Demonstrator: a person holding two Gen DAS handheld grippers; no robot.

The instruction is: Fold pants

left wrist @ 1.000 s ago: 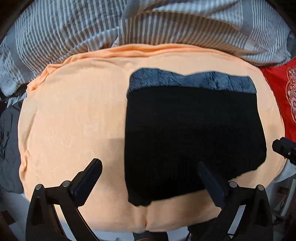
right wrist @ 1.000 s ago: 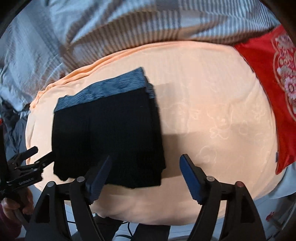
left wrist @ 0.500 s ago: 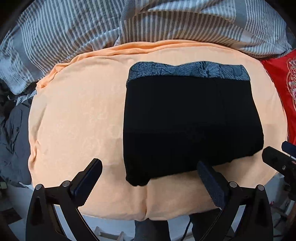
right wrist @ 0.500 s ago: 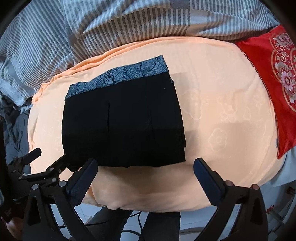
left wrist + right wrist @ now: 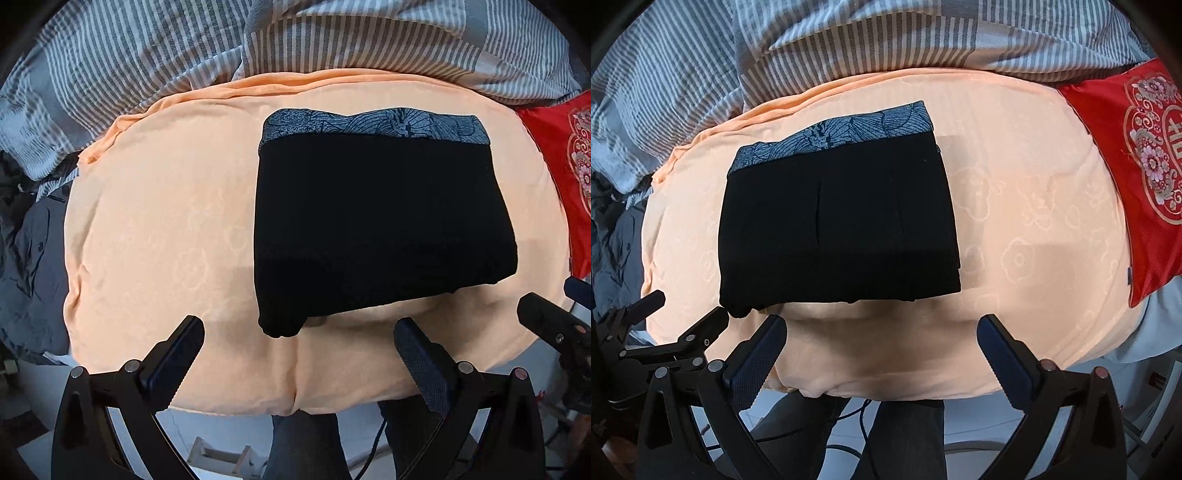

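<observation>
Black pants [image 5: 384, 229] [image 5: 838, 229] lie folded into a flat rectangle on an orange cushion [image 5: 162, 229] [image 5: 1027, 229], with a blue-grey patterned waistband at the far edge. My left gripper [image 5: 299, 343] hangs open above the cushion's near edge, just in front of the pants' near left corner, with nothing between its fingers. The right gripper [image 5: 881, 341] also stands wide open and empty above the near edge, in front of the pants' near side. Each gripper shows at the edge of the other's view.
A grey striped duvet [image 5: 258, 40] [image 5: 849, 40] lies beyond the cushion. A red embroidered pillow [image 5: 1145, 166] [image 5: 569, 166] sits to the right, dark clothing [image 5: 33, 251] to the left. A person's legs [image 5: 905, 439] and floor show below the cushion's near edge.
Both grippers have risen and drawn back from the pants, which now look smaller and lie free. The right gripper's jaws widened from over the pants' near edge to fully open.
</observation>
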